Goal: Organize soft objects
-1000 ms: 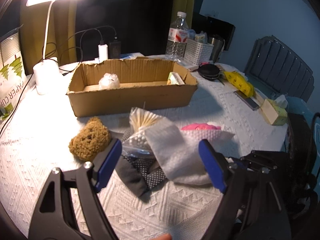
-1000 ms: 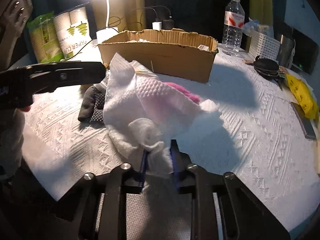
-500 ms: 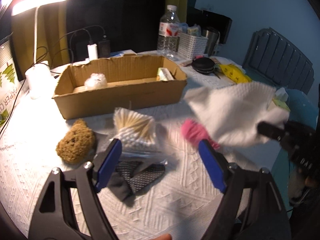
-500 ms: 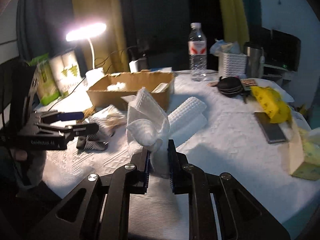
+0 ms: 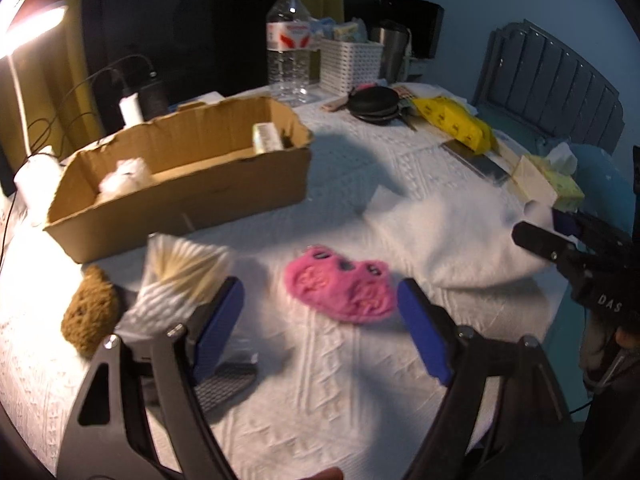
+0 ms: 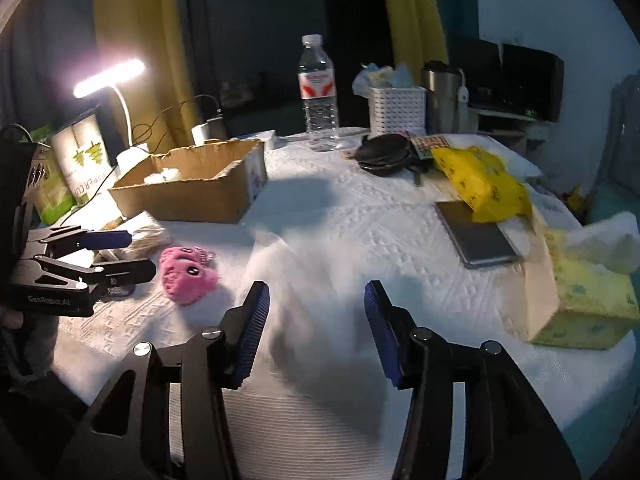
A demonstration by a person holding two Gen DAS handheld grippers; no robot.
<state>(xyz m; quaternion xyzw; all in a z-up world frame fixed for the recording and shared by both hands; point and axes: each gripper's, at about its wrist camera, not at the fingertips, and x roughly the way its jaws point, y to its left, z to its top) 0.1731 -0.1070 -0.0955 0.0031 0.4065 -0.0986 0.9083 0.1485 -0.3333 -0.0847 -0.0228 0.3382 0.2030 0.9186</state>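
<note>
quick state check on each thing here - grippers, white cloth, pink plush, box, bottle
left gripper: open, empty, above the table
right gripper: jaws just opened, white cloth released
white cloth: blurred, spread loose on the table
pink plush: lying flat, untouched
cardboard box: open-topped, white wad inside
water bottle: upright, capped

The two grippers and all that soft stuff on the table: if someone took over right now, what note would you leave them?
Left gripper: jaws open, empty, hovering near the pink plush toy.
Right gripper: jaws have just been opening; the white cloth lies loose on the table between them, not gripped.
Cardboard box: holds a white fluffy wad and a small packet.
Still outside the box: pink plush toy, white cloth, brown sponge, bag of cotton swabs, dark patterned cloth.
Left to do: probably sort these into the box.
</note>
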